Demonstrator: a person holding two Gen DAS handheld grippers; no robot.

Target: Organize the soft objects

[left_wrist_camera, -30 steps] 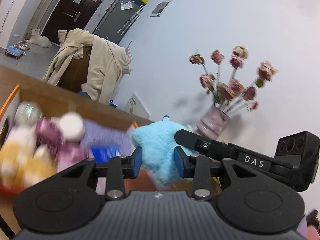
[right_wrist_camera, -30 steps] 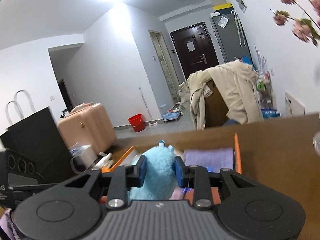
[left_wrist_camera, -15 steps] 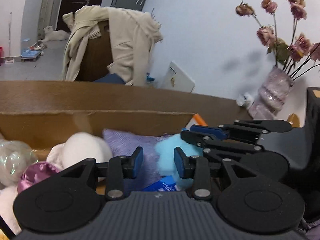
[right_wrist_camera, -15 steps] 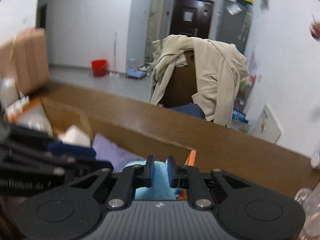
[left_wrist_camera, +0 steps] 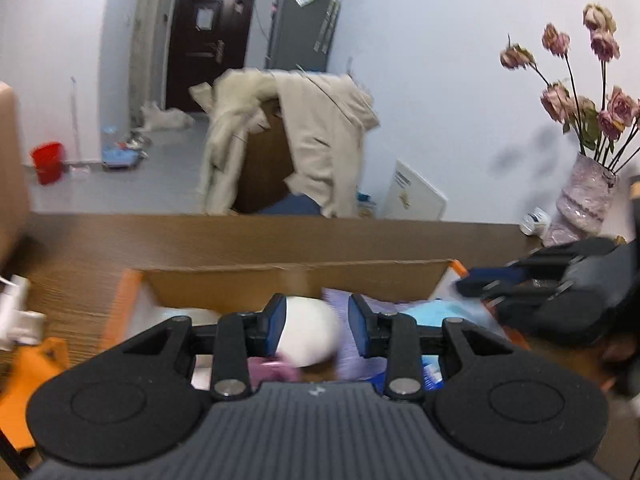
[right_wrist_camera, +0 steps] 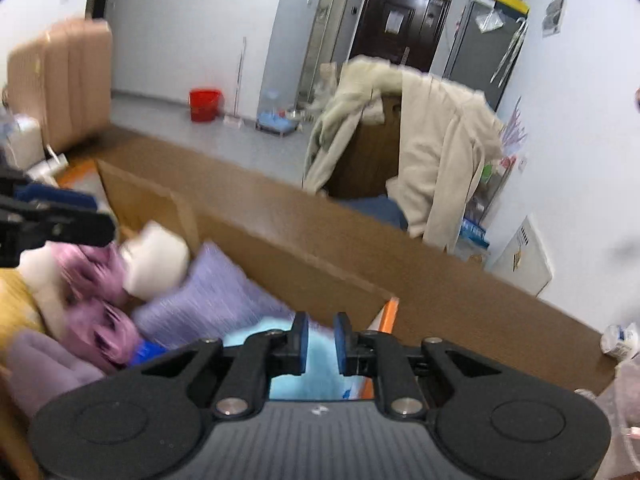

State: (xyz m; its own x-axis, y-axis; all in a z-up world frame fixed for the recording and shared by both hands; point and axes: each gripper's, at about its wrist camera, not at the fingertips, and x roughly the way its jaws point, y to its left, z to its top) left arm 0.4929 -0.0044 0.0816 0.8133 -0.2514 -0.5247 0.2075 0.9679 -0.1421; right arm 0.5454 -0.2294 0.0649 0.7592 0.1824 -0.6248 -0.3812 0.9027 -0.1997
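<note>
The right gripper point(right_wrist_camera: 320, 338), jaws nearly closed, pinches the blue plush toy point(right_wrist_camera: 308, 376) low in the cardboard box point(right_wrist_camera: 256, 240); release it gently there. The left gripper point(left_wrist_camera: 318, 330) hovers part-open, empty, over the white plush ball point(left_wrist_camera: 308, 334).

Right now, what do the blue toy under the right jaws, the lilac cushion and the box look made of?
Blue toy: plush, seemingly long-pile synthetic fur; fuzzy matte surface, soft outline. Lilac cushion: woven or knitted fabric, matte; faint ribbed lines, though motion blur leaves the weave uncertain. Box: plain brown cardboard, dull finish, thin straight raw edge.
</note>
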